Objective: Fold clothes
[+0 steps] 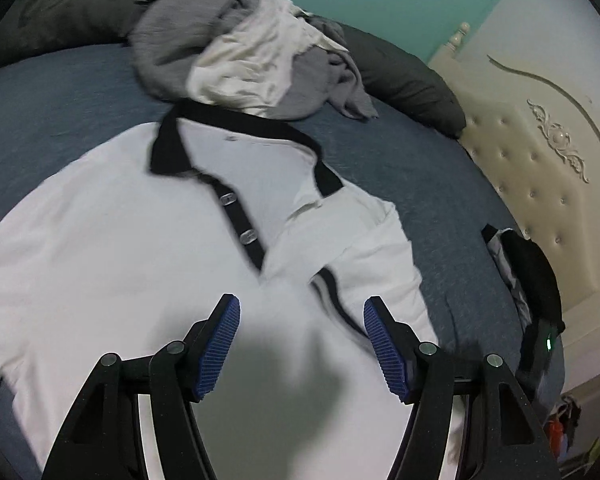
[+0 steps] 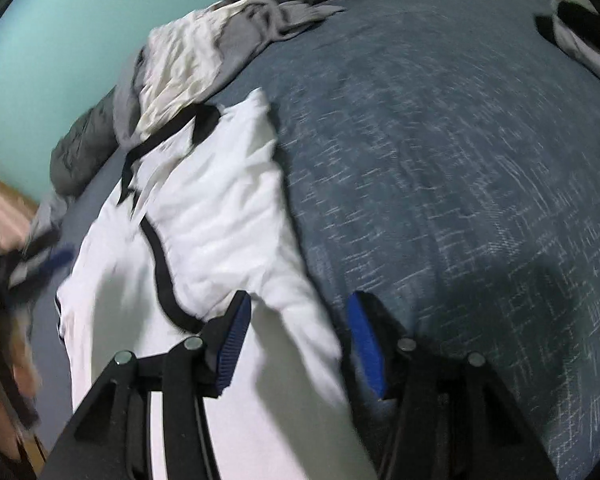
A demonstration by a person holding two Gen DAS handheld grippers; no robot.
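- A white short-sleeved polo shirt with a black collar and black button placket (image 1: pixel 112 240) lies front-up and spread on the blue-grey woven bedspread (image 1: pixel 440 184), collar toward the far side of the bed.
- One sleeve with black trim (image 1: pixel 364 248) is already turned in over the chest.
- The left gripper (image 1: pixel 302 344) hovers above the shirt's middle, its blue ribbed pads spread apart with nothing between them.
- The right gripper (image 2: pixel 298 332) sits low over the shirt's side edge (image 2: pixel 300 312), its pads also spread; white cloth lies between them, but I see no pinch on it.
- The shirt looks light, soft and limp; I judge it will sag and crease wherever it isn't supported, and a thin single layer may slide out of the pads.
- Best holds, to my eye: the doubled side seam or hem, or the stiffer collar.
- A loose heap of grey and cream garments (image 1: pixel 252 52) waits just beyond the collar.
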